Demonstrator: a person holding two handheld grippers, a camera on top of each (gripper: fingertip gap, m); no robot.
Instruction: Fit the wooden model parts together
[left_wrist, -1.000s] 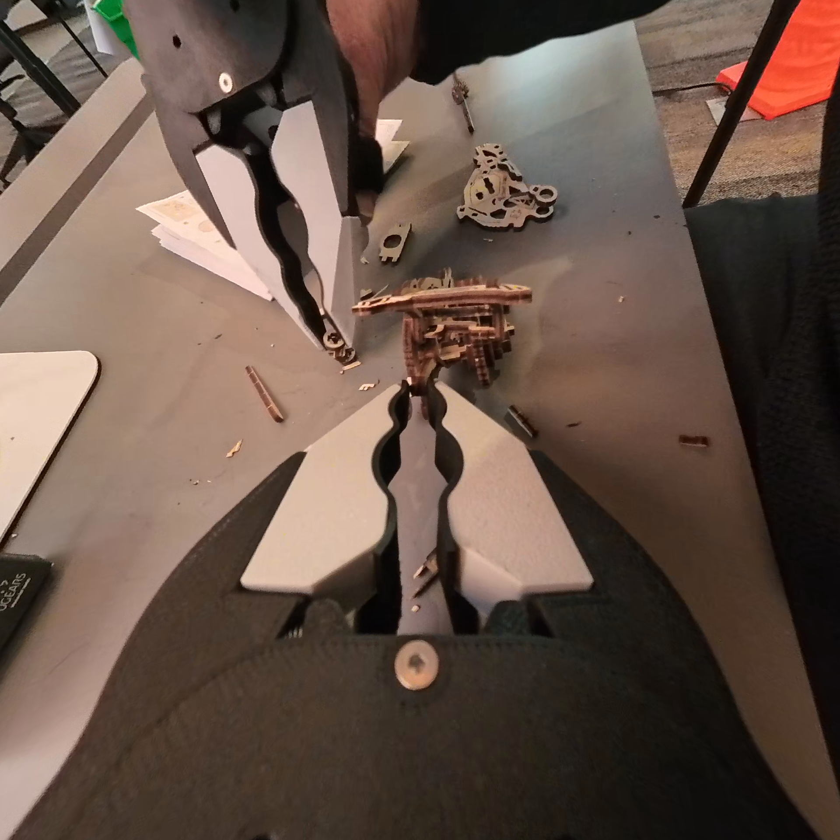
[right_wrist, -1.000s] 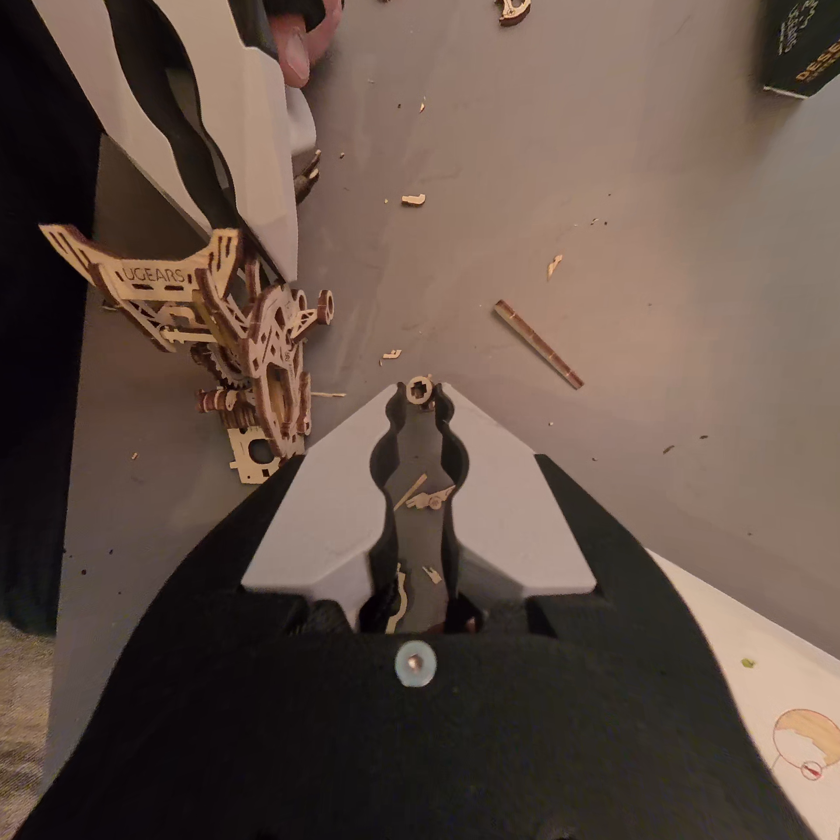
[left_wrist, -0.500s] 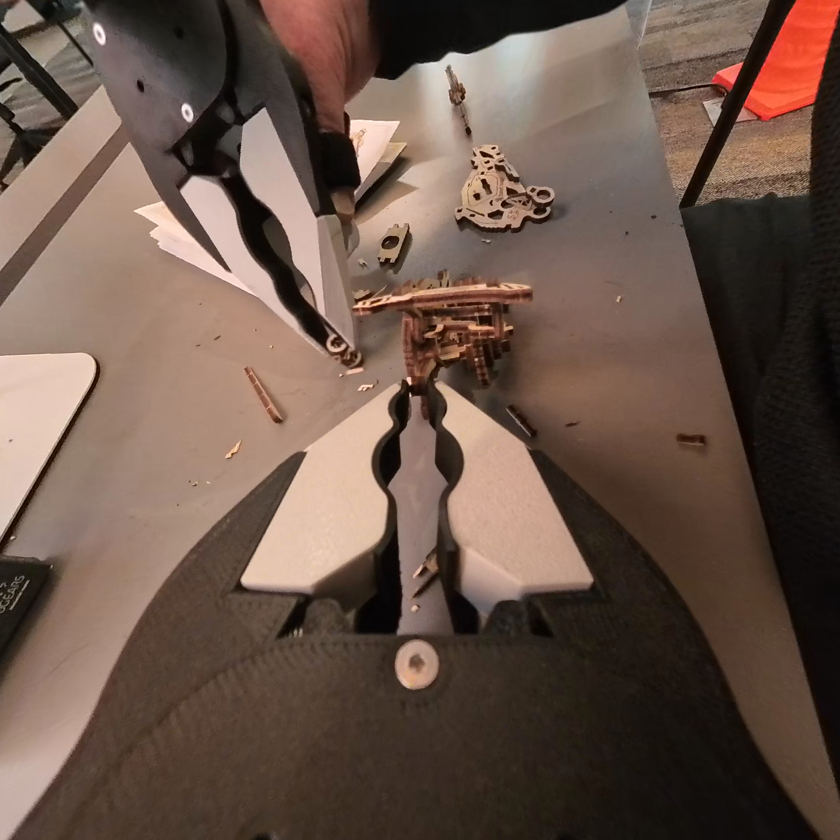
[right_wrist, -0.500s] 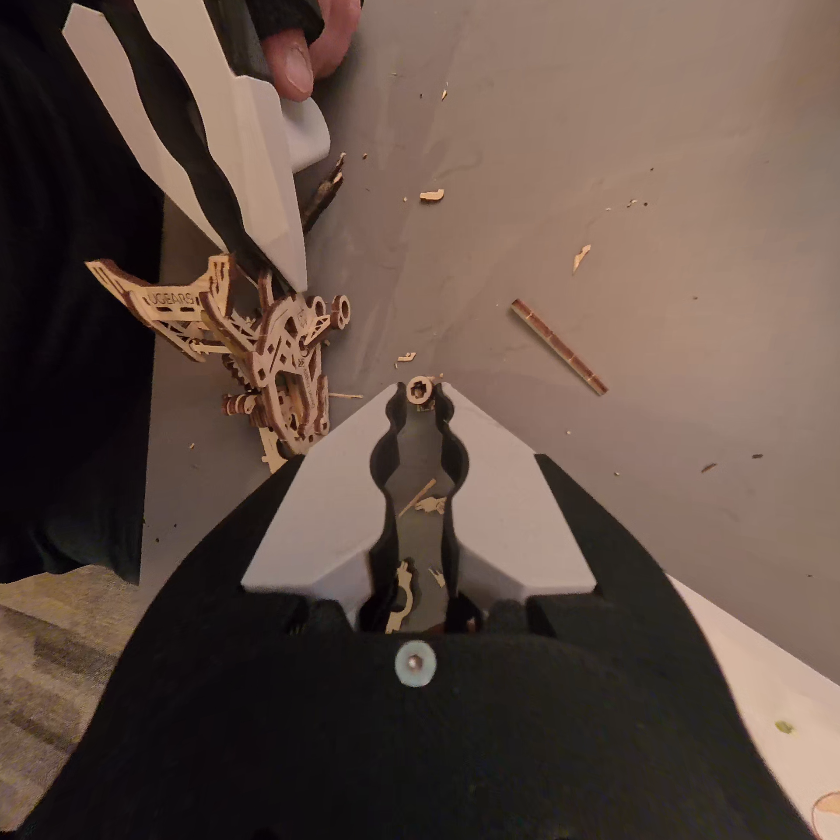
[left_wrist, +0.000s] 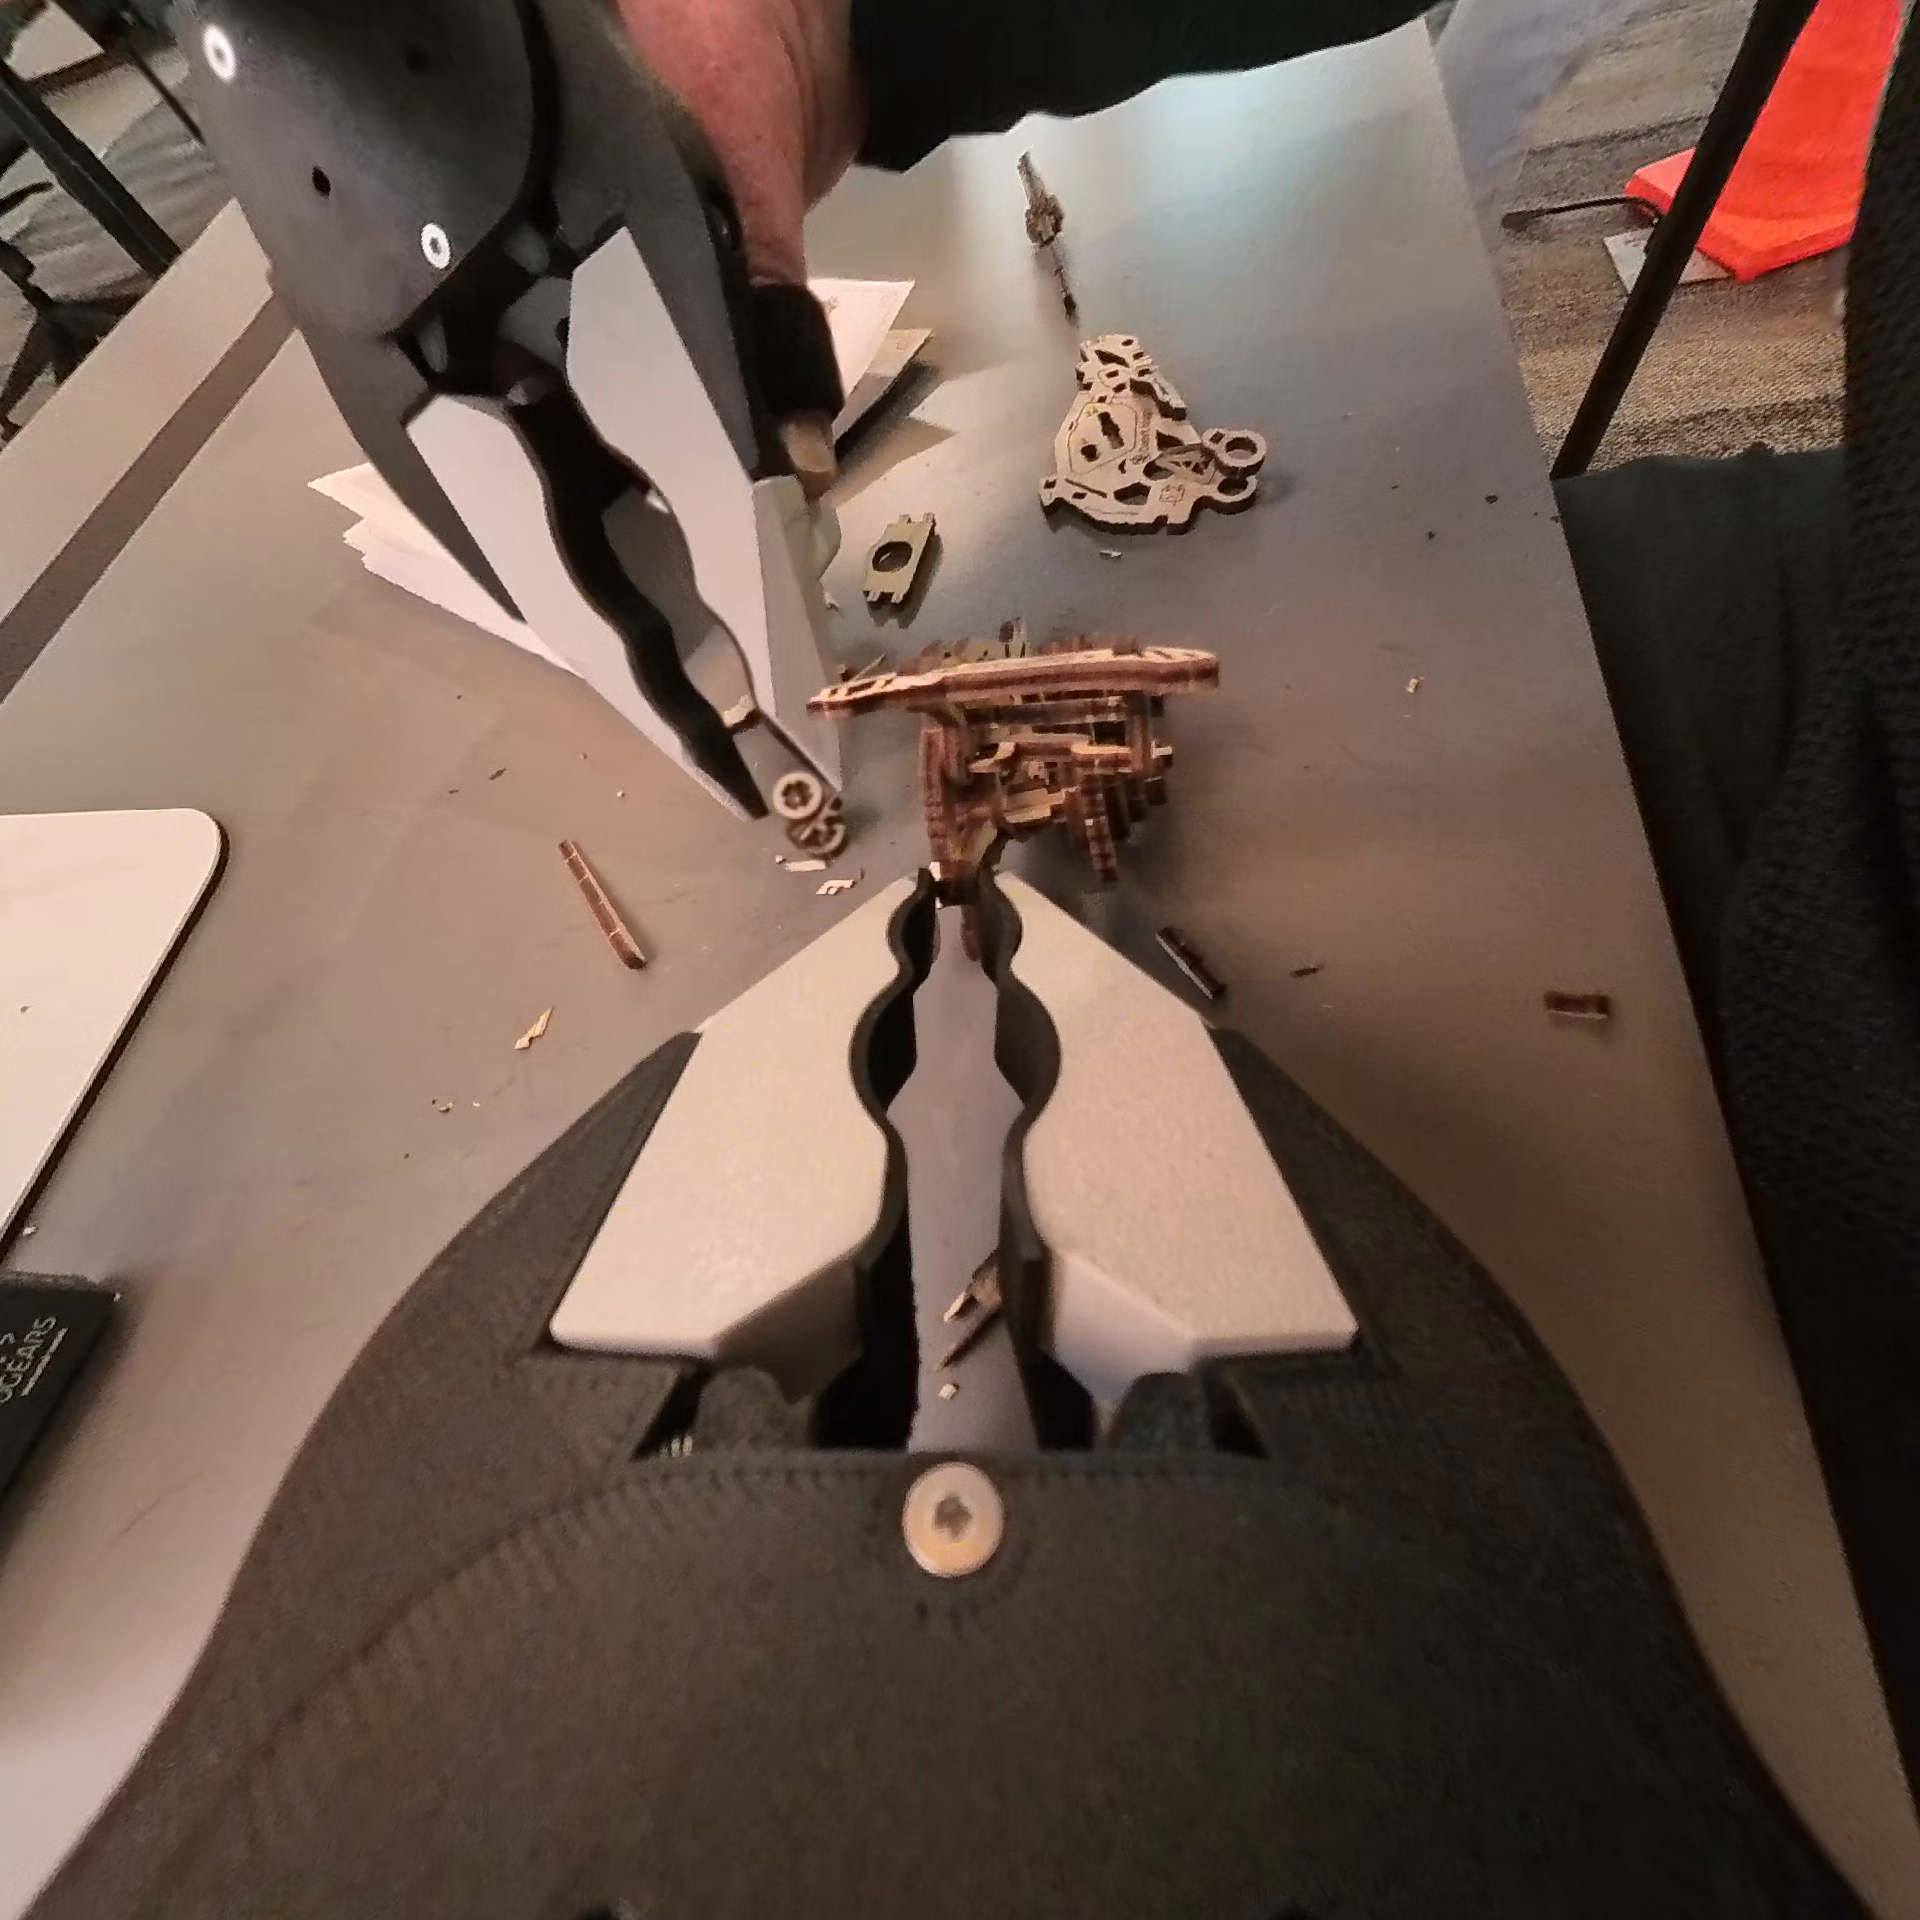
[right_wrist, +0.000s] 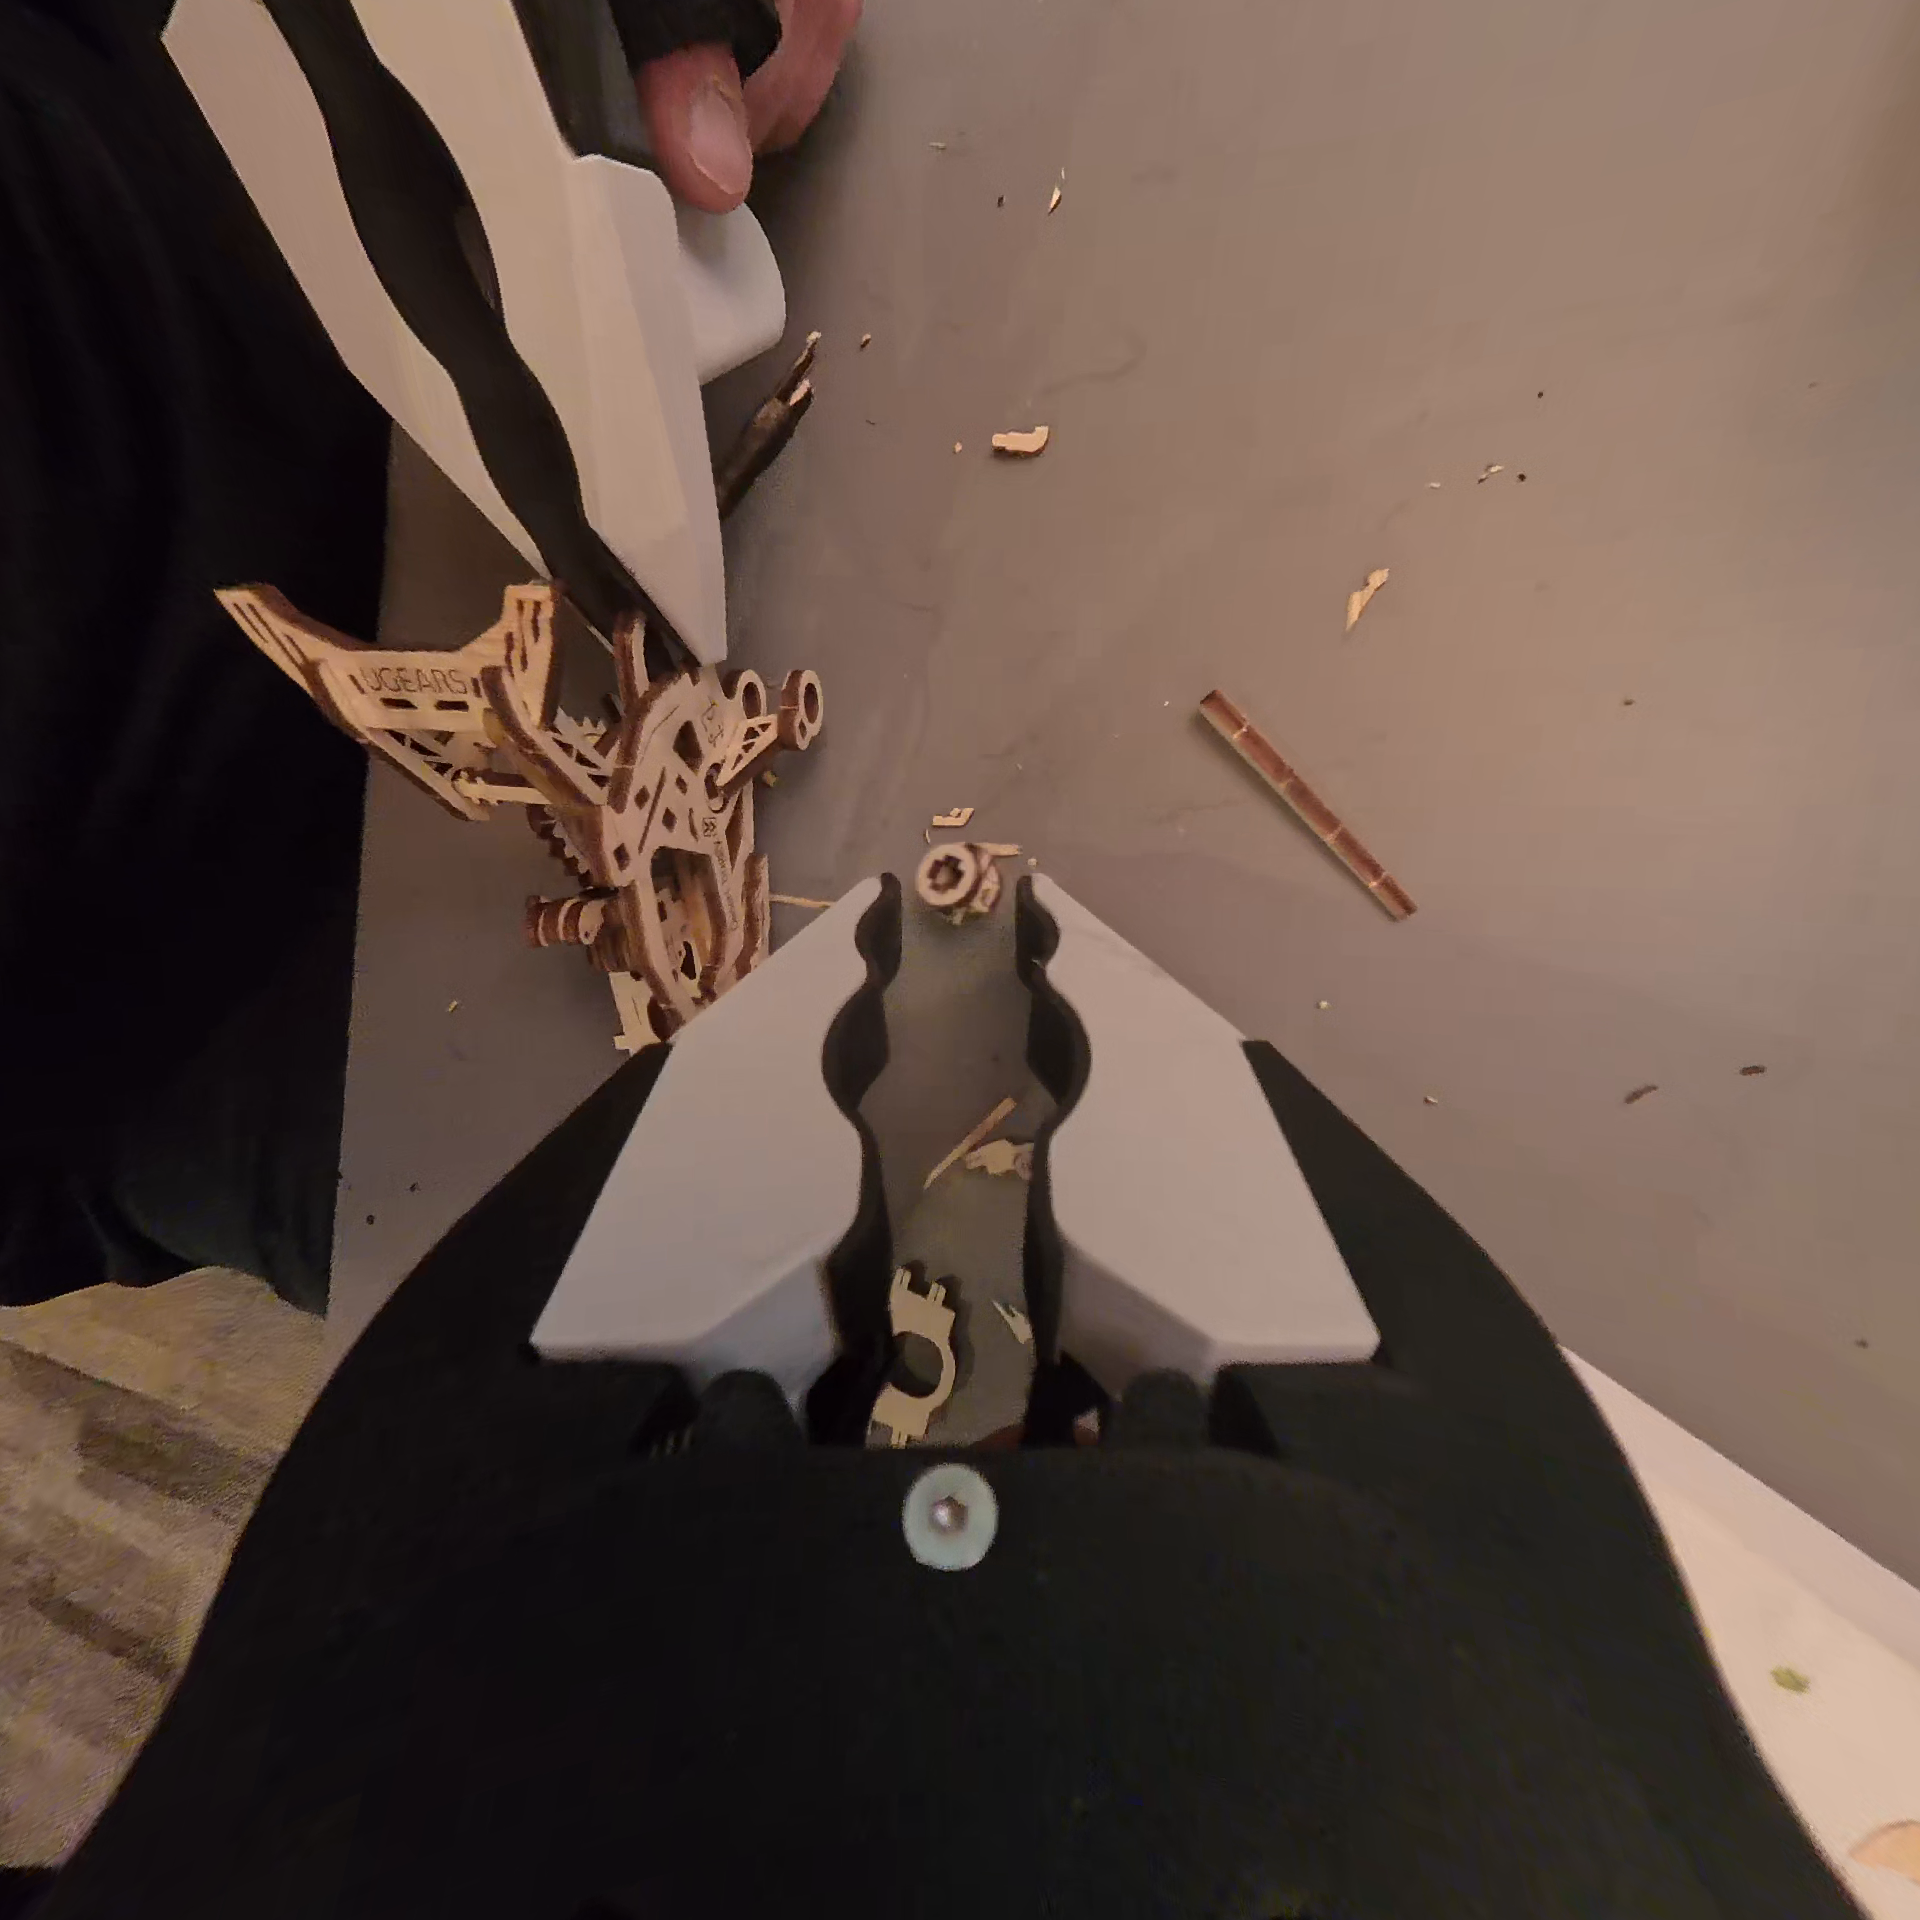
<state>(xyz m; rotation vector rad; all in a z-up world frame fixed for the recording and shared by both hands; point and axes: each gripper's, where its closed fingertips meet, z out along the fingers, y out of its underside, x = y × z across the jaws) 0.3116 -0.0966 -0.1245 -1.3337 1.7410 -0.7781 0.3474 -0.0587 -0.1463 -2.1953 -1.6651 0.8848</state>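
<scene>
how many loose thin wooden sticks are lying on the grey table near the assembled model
3: a long brown stick left of the left gripper jaws, a short dark strip just right of them, and a stubby dark piece farther right. Others may be hidden.

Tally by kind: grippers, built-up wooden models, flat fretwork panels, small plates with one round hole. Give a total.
Grippers: 2, left gripper and right gripper
Built-up wooden model: 1
Flat fretwork panel: 1
Small holed plate: 1
Total: 5
</scene>
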